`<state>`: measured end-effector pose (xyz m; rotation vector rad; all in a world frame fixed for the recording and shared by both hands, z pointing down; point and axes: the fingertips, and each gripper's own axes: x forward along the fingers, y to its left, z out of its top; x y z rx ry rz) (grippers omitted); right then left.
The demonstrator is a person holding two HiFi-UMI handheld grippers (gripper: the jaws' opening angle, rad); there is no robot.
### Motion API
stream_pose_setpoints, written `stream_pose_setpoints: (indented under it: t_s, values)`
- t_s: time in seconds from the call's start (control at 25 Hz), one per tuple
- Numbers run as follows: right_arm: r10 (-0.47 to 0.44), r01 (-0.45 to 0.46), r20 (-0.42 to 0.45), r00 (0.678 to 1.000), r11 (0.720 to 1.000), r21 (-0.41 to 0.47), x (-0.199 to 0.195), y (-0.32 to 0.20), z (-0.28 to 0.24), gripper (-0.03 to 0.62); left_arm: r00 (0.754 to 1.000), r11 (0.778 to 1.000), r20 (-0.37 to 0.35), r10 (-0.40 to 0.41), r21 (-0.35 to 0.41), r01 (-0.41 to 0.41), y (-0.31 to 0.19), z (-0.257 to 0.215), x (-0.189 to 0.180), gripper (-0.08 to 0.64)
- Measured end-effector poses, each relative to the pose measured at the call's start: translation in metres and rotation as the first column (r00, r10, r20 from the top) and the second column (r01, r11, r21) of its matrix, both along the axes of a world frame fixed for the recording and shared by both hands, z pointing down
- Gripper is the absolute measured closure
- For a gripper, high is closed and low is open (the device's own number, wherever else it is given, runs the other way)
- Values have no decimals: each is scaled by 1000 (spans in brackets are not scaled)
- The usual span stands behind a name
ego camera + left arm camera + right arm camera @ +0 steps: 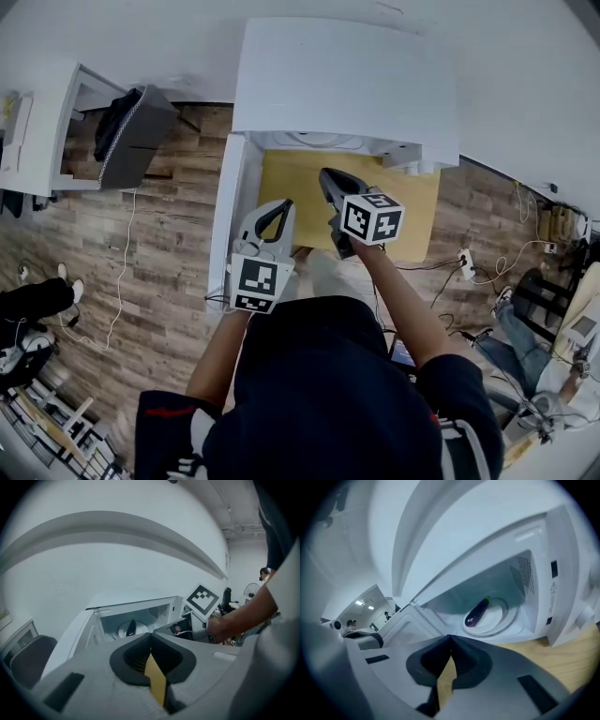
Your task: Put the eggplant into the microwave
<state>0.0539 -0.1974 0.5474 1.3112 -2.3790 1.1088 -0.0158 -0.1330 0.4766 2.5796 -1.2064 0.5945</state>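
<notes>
A dark navy short-sleeved top (319, 394) with a red sleeve stripe (159, 412) is worn. The grey, black-padded left gripper (284, 203) and right gripper (325, 174) are capped by black-and-white marker cubes (373, 217).

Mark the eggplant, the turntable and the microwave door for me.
eggplant (477, 613), right gripper view, middle of purple body.
turntable (505, 617), right gripper view, bare plate beside eggplant.
microwave door (228, 206), head view, open door's upper edge.

The head view is looking steeply down from above the person onto the boxy white microwave (342, 84) and the pale wooden tabletop (417, 220) before it. The left gripper view is facing the open oven cavity from farther back, while the right gripper view is sitting closer and rolled sideways; both are sharing the round white turntable (502, 618) with the dark purple eggplant (477, 613) on it
</notes>
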Motion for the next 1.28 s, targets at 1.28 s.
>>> stream_pose_setpoints:
  t_s: [1.28]
  values:
    - [78, -12, -94, 993, 825, 565, 40, 52, -242, 580, 999, 942, -36, -14, 334, 26, -12, -147, -20, 545]
